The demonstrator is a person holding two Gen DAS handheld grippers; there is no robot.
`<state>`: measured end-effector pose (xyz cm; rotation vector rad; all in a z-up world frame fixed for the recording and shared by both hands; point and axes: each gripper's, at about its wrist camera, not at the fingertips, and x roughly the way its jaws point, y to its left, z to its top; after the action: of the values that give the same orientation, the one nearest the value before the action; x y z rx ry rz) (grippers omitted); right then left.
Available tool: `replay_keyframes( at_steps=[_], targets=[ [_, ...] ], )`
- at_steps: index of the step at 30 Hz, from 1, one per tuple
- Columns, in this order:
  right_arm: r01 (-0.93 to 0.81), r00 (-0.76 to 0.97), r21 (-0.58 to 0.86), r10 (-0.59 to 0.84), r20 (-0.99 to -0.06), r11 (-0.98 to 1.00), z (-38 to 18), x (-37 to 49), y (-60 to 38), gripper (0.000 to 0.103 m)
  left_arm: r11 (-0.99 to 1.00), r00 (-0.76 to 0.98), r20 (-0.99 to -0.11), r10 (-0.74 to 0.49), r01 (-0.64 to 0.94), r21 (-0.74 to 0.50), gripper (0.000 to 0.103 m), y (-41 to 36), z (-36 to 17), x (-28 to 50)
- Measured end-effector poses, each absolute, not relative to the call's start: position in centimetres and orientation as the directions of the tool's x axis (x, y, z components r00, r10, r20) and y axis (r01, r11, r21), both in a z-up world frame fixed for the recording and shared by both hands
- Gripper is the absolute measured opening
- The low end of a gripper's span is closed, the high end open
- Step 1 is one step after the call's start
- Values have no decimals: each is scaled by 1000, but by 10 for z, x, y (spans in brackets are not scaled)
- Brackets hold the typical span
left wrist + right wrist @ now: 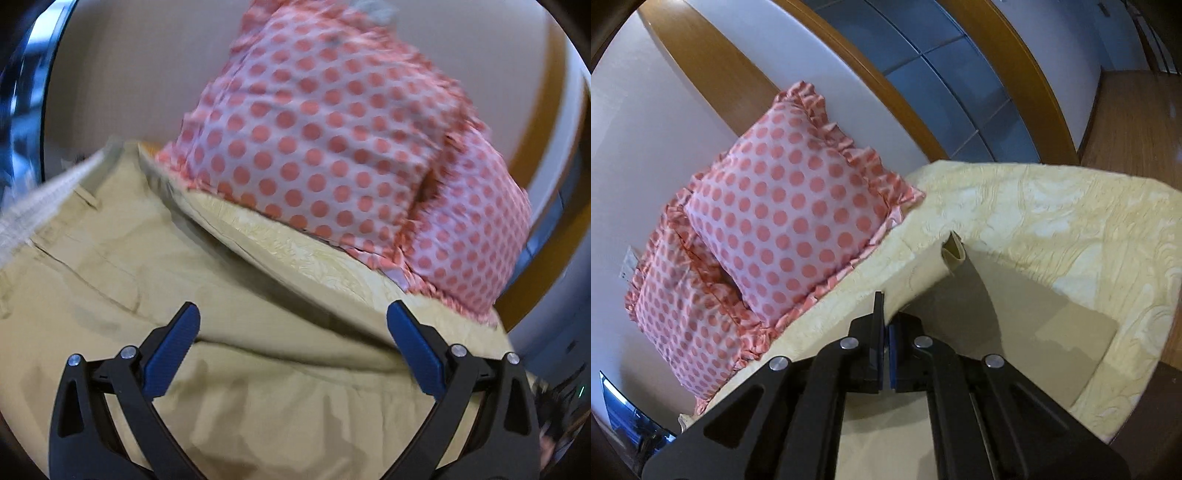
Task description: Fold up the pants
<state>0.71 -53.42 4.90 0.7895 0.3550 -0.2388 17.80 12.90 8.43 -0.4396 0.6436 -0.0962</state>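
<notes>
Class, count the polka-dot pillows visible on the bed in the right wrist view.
2: one pillow leaning on the wall, another pillow lower left, partly beneath it. More could be hidden.

In the left wrist view, motion blur smears the polka-dot pillow (332, 147), worst toward 12 and 3 o'clock, so its frill is a fuzzy fringe. The khaki pants (221, 369) run out of frame at 6 and 9 o'clock, and a pale woven strip (40, 206) at 9 o'clock is too blurred to identify. In the right wrist view, the right gripper (886, 328) hides whatever fabric lies between its pressed-together fingers; the pants (1015, 332) vanish behind its black frame toward 6 o'clock. A second pillow (683, 295) at 8 o'clock sits half covered by the first.
</notes>
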Motion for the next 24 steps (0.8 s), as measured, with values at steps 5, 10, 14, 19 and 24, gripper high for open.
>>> replay_keyframes(
  at_steps=[5,10,14,19,24],
  targets=[
    [330,919,649,-75,-387,686,52,1,-536,2,905,729,-661,-174,-146,-399,86,139,66,237],
    [328,919,638,-78,-387,697,54,-3,-533,1,866,657,-734,-171,-255,-431,44,162,43,299],
    [328,917,639,-72,-392,696,52,-5,-536,2,814,698,-686,-205,-268,-516,6,181,47,281],
    [350,915,615,-116,-387,707,52,-19,-546,2,901,818,-563,-117,-151,-407,7,168,94,155],
    [380,899,607,-126,-418,697,38,-32,-557,2,923,813,-576,-82,-156,-353,9,163,70,42]
  ],
)
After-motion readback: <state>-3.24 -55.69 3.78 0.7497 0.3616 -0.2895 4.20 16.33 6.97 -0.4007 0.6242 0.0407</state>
